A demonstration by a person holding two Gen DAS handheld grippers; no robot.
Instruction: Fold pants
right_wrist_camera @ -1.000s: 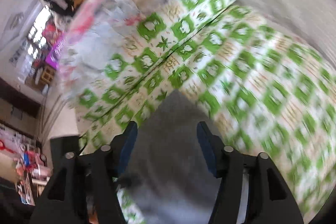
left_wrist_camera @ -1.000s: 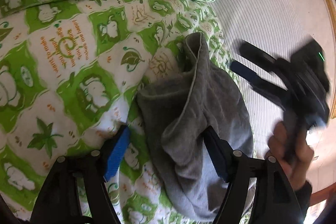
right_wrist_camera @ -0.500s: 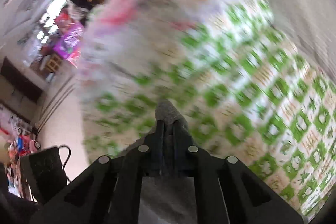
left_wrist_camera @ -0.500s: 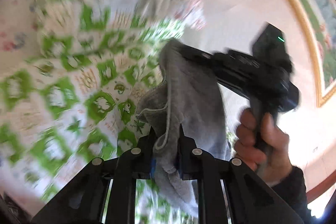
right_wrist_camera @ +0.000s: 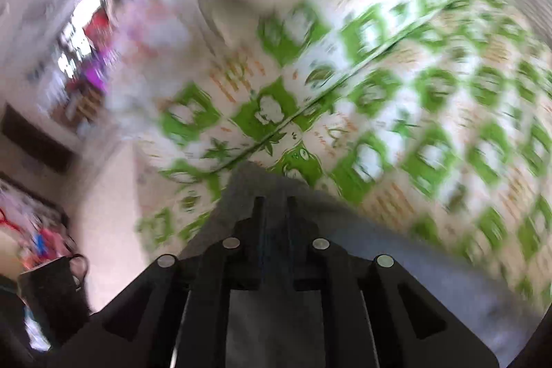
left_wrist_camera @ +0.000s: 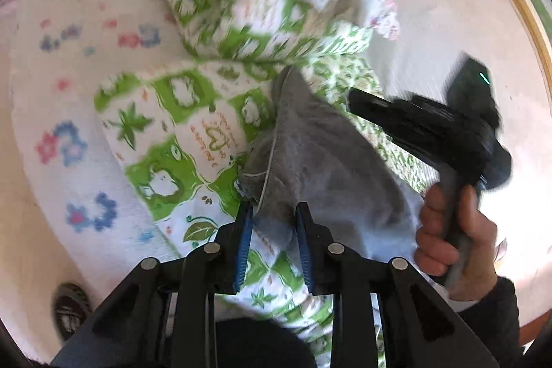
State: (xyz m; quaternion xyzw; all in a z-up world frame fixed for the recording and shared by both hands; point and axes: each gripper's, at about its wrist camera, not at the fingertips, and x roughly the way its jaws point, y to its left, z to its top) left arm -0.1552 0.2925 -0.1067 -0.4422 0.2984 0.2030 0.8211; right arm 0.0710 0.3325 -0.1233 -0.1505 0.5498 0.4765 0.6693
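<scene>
Fabric fills the left gripper (left_wrist_camera: 273,212): a bunched edge of the grey pants (left_wrist_camera: 321,161) sits pinched between its 2 blue pads, jaws having just eased a little wider yet still gripping. Right gripper (right_wrist_camera: 274,200) is nearly closed, jaws clamped on another edge of the same pants. From both grips the garment drapes over the green-and-white quilt (left_wrist_camera: 179,133) on the bed. Beside it, a hand (left_wrist_camera: 455,230) clutches the right gripper's handle; beyond, a white flowered blanket (left_wrist_camera: 69,99).
</scene>
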